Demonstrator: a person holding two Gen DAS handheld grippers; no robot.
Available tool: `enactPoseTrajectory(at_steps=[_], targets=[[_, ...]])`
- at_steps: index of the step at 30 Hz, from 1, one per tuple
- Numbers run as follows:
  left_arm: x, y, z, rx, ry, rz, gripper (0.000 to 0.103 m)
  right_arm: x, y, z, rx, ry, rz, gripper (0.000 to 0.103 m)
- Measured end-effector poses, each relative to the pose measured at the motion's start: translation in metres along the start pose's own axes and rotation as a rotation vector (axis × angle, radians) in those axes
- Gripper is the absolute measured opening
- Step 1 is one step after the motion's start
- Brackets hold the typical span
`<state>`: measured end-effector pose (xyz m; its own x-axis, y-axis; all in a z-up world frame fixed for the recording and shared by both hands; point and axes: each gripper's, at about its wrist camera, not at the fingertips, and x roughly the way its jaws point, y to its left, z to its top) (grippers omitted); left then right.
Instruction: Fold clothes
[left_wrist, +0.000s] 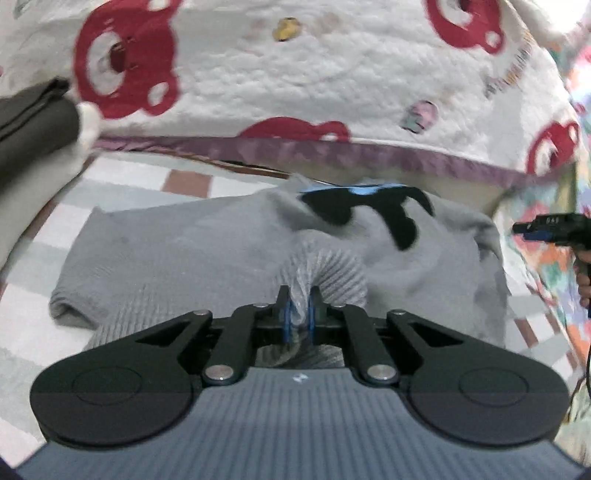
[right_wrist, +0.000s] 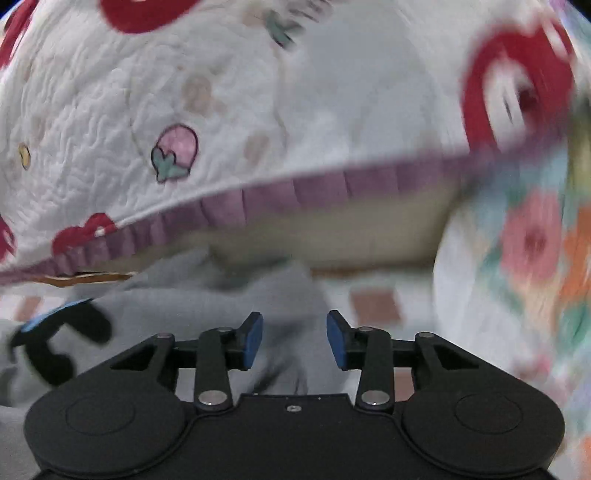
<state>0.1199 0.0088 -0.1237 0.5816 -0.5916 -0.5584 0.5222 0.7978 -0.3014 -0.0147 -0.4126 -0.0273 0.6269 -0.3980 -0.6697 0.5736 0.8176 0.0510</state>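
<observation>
A grey sweater (left_wrist: 192, 251) with a black and blue print (left_wrist: 369, 210) lies crumpled on a checked sheet. My left gripper (left_wrist: 300, 306) is shut on the sweater's ribbed edge (left_wrist: 332, 266), which bunches up between its blue pads. My right gripper (right_wrist: 294, 338) is open and empty, just above the right part of the sweater (right_wrist: 207, 310). The right gripper also shows in the left wrist view (left_wrist: 546, 229), at the sweater's right side.
A white quilt with red bears and a purple hem (left_wrist: 295, 81) hangs along the back. A flowered cloth (right_wrist: 517, 266) lies to the right. Dark folded fabric (left_wrist: 33, 122) sits at the far left. The checked sheet (left_wrist: 122, 184) lies under the sweater.
</observation>
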Motion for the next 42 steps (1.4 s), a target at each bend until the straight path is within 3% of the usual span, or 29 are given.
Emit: enactPoseTrajectory(at_steps=[7, 11, 14, 18, 24, 31, 37, 38, 39, 40, 42], targets=[[-0.004, -0.036, -0.005, 0.114, -0.019, -0.046, 0.012, -0.007, -0.043, -0.083, 0.169, 0.124, 0.096, 0.046], [-0.013, -0.052, -0.005, 0.179, -0.054, -0.091, 0.012, -0.007, -0.041, -0.092, 0.161, 0.137, 0.148, 0.046], [-0.019, -0.064, -0.003, 0.217, -0.078, -0.144, 0.023, -0.007, -0.037, -0.093, 0.159, 0.143, 0.184, 0.046], [0.003, -0.075, -0.022, 0.266, 0.053, -0.197, 0.035, 0.001, -0.028, -0.095, 0.167, 0.15, 0.211, 0.047], [0.036, -0.081, -0.052, 0.342, 0.225, -0.17, 0.036, 0.018, -0.014, -0.109, 0.169, 0.186, 0.236, 0.047], [0.043, -0.079, -0.06, 0.382, 0.271, -0.145, 0.041, 0.032, -0.004, -0.121, 0.156, 0.23, 0.241, 0.047], [0.046, -0.082, -0.067, 0.427, 0.306, -0.138, 0.045, 0.036, -0.008, -0.124, 0.174, 0.211, 0.246, 0.047], [0.047, -0.083, -0.067, 0.43, 0.308, -0.139, 0.045, 0.036, -0.008, -0.125, 0.167, 0.202, 0.246, 0.043], [0.047, -0.083, -0.068, 0.432, 0.31, -0.139, 0.045, 0.035, -0.007, -0.125, 0.149, 0.191, 0.247, 0.02], [0.047, -0.083, -0.068, 0.431, 0.309, -0.136, 0.045, 0.033, -0.005, -0.124, 0.12, 0.179, 0.239, 0.007], [0.047, -0.082, -0.068, 0.435, 0.297, -0.123, 0.045, 0.026, -0.003, -0.118, 0.073, 0.147, 0.2, 0.008]])
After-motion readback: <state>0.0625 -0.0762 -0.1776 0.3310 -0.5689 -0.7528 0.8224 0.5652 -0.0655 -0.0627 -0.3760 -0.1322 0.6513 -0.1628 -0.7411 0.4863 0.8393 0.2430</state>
